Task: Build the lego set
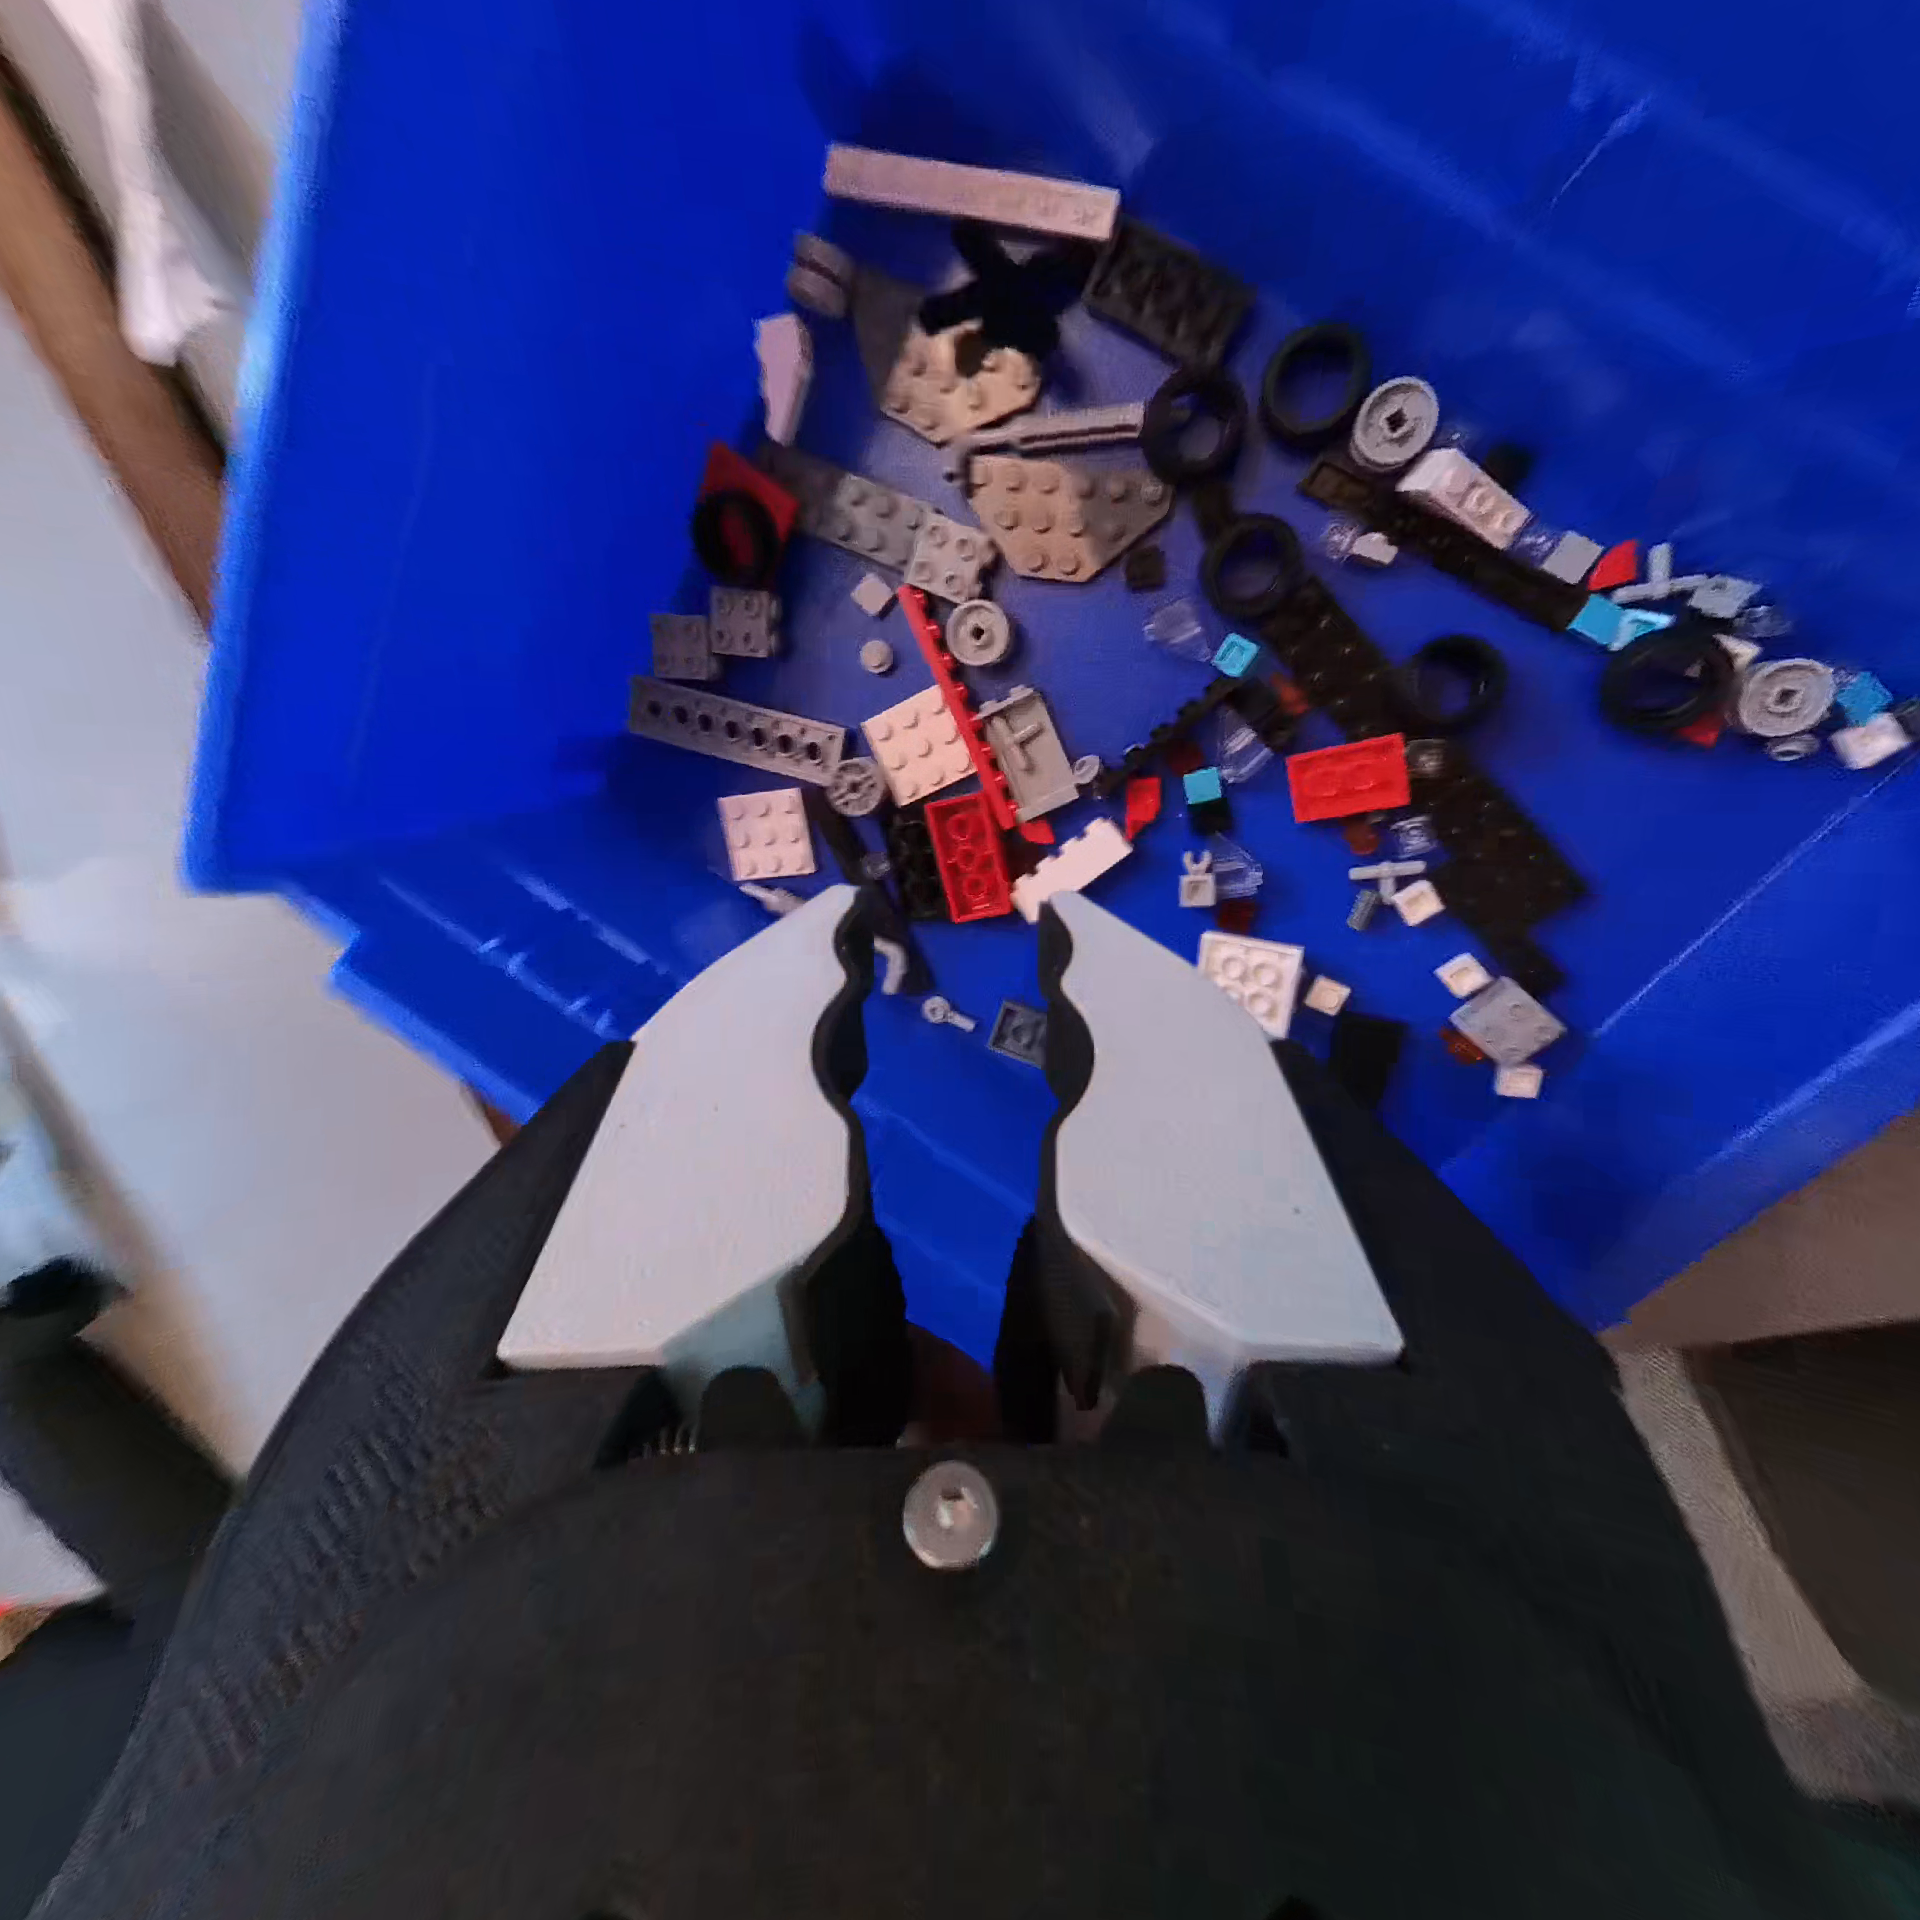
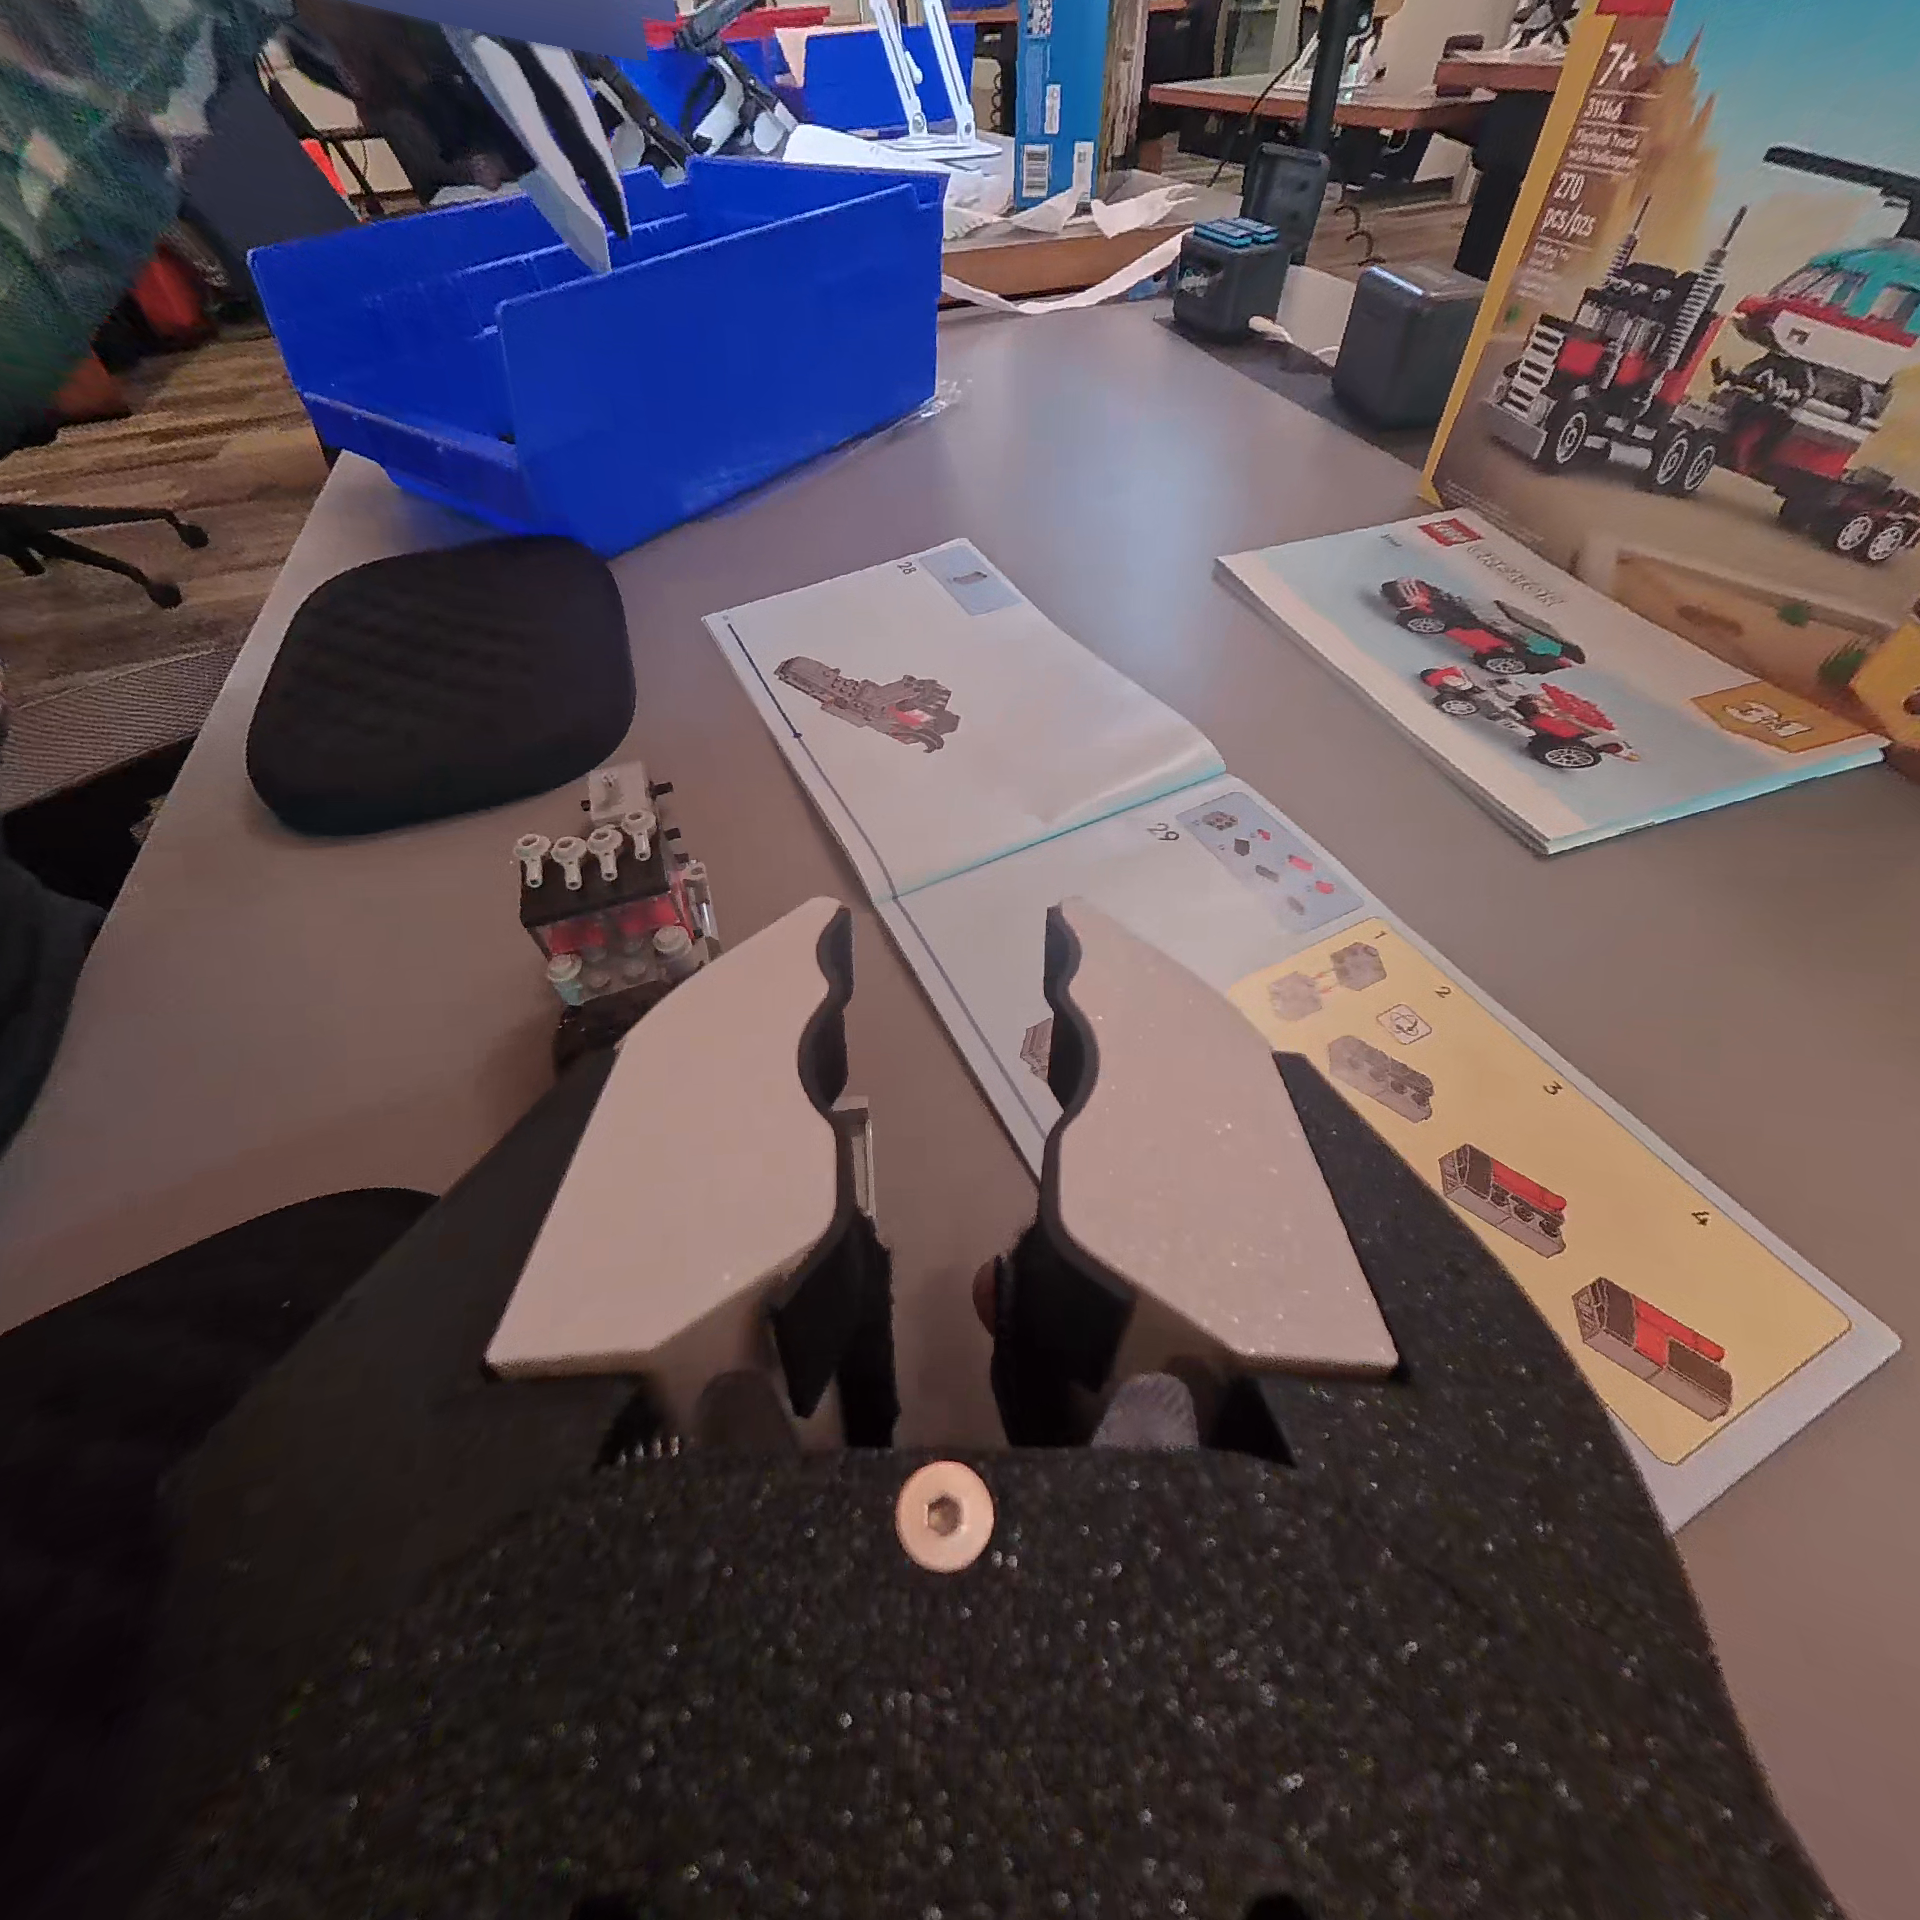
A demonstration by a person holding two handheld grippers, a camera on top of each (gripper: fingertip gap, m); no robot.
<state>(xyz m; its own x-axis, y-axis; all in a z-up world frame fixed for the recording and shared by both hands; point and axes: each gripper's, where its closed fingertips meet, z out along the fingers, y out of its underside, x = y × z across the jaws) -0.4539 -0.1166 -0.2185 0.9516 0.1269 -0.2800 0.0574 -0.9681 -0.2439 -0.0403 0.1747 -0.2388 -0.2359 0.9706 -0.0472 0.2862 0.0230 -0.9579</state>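
Your left gripper (image 1: 951, 902) hangs parted and empty over loose lego pieces (image 1: 1091, 644) in the blue bin (image 2: 665, 353) at the worktop's far left corner; your right gripper (image 2: 948, 914), also parted and empty, sits beside the part-built model (image 2: 613, 914) near the left edge.

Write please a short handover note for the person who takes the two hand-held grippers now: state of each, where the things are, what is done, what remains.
Left hand-held gripper: open, empty, over the blue bin of loose Lego pieces, near a red brick.
Right hand-held gripper: open, empty, above the table, over the open instruction booklet.
Done: a small partly built model stands on the table, left of the booklet.
Left: many pieces remain in the bin; pick the next ones per the open pages and attach them.
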